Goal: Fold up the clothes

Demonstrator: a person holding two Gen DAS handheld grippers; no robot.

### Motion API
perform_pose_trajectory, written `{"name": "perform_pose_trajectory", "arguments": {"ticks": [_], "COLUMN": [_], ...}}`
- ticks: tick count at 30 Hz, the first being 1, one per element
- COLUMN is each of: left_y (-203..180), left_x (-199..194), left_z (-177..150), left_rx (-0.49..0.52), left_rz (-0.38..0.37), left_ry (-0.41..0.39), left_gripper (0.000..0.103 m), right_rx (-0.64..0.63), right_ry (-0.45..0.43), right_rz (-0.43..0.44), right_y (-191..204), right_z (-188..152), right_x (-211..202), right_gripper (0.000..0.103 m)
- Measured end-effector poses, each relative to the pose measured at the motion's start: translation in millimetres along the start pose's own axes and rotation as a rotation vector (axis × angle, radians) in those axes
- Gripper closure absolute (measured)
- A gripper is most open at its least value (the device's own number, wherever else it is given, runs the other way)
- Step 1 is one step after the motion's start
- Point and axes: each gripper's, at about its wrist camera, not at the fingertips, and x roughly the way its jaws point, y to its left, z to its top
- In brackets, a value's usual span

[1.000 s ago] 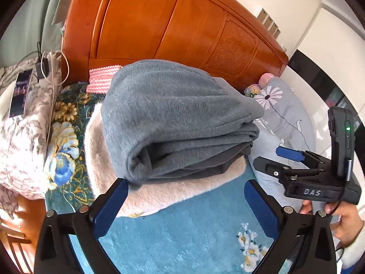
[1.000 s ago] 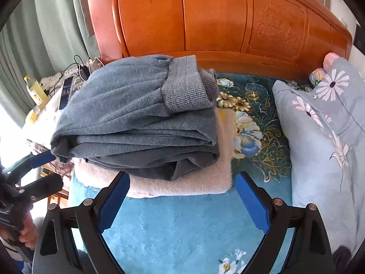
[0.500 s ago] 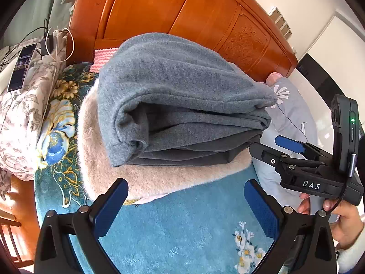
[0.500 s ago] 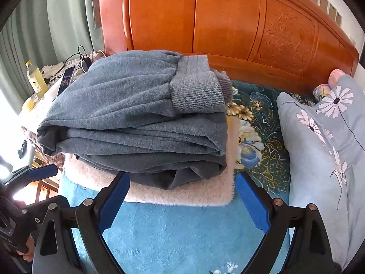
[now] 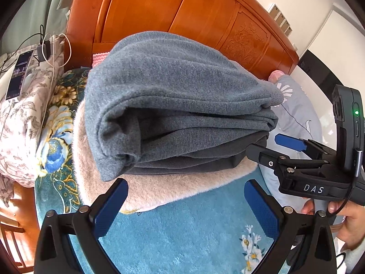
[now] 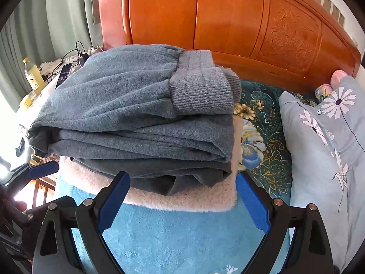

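Both tongs, left tongs and right tongs, have closed in, spread and empty, on the folded grey knit garment atop the cream fleece stack on the bed. Risk: a nudge at the stack's near edge could spill the folds.

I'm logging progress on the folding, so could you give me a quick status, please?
Both grippers open, left gripper, right gripper, holding nothing. Grey garment folded, lying on pink fluffy garment. Nothing in the way.

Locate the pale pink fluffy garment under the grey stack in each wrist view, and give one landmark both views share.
Left wrist: the pale pink fluffy garment lies below centre, under the folded grey sweater, beyond the open left gripper.
Right wrist: the pink garment shows as a strip at lower centre, between the open right gripper's fingertips.
Shared landmark: the orange wooden headboard.
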Motion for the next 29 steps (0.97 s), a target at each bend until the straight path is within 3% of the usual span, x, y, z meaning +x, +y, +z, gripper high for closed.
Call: {"name": "perform_pose_trajectory", "arguments": {"ticks": [16,29], "left_y": [7,4], "left_x": [8,3], "left_z": [-2,-5], "left_rx": [-0.049,-0.028], "left_rz": [-0.015,-0.02], "left_ry": [0.022,0.02], "left_gripper": [0.0,0.0], "right_rx": [-0.038,-0.045], "right_ry": [0.027,0.043], "right_rz": [0.016,0.019], "right_y": [4,5], "right_z": [4,2], "right_x": [9,9], "right_gripper": [0.009,0.009]}}
